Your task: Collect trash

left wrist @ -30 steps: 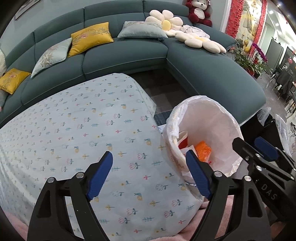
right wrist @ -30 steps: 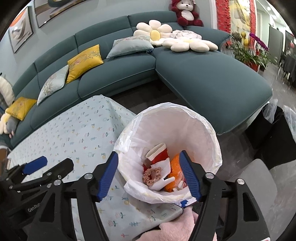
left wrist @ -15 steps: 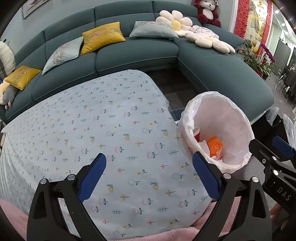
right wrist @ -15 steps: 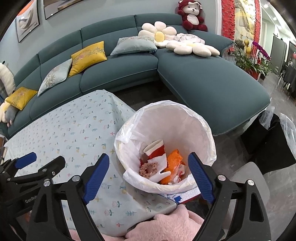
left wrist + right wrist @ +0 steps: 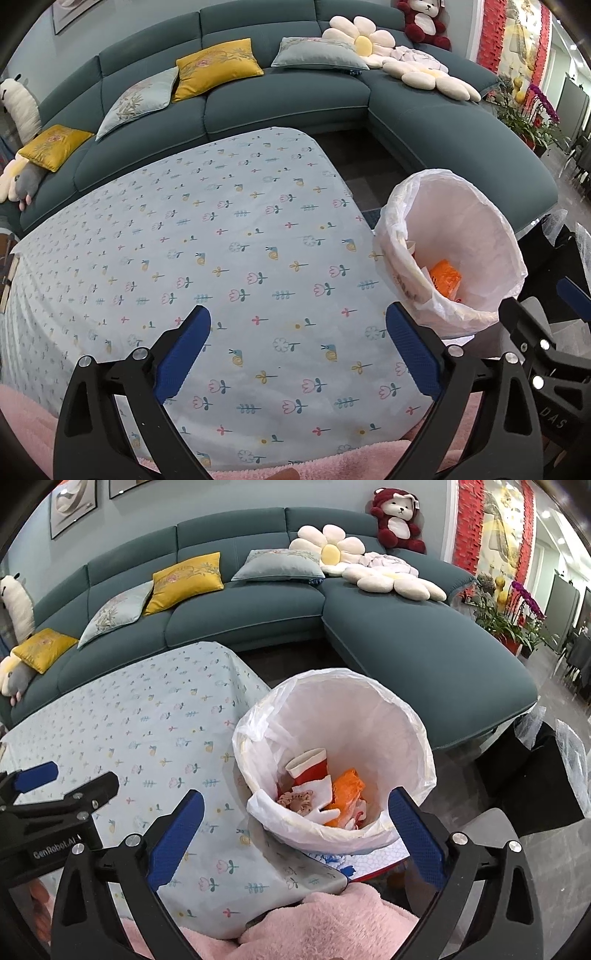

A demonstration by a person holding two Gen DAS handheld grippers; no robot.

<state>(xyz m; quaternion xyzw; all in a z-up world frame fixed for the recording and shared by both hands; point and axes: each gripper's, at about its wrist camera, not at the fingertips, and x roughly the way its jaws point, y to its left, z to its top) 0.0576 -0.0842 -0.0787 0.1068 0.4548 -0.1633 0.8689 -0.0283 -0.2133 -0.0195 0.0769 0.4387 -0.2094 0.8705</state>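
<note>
A trash bin lined with a white bag point(image 5: 369, 716) stands beside the right end of the table; it also shows in the left wrist view point(image 5: 476, 221). Inside lie a red and white cup point(image 5: 308, 766), an orange wrapper point(image 5: 347, 786), white paper and a brown scrap point(image 5: 295, 799). My right gripper point(image 5: 295, 834) is open and empty, above the bin's near rim. My left gripper point(image 5: 297, 350) is open and empty over the table with the flowered cloth point(image 5: 207, 251). The right gripper also shows at the right edge of the left wrist view point(image 5: 535, 332).
A teal corner sofa point(image 5: 406, 635) with yellow and grey cushions, flower pillows and a red plush bear wraps behind the table. Black bags point(image 5: 535, 775) stand on the floor to the right. Potted orchids point(image 5: 517, 616) stand at far right. A pink fleece sleeve point(image 5: 325, 923) is at the bottom.
Both grippers have pulled back and up from the bin, and both have opened wider. The left wrist view now takes in more of the table.
</note>
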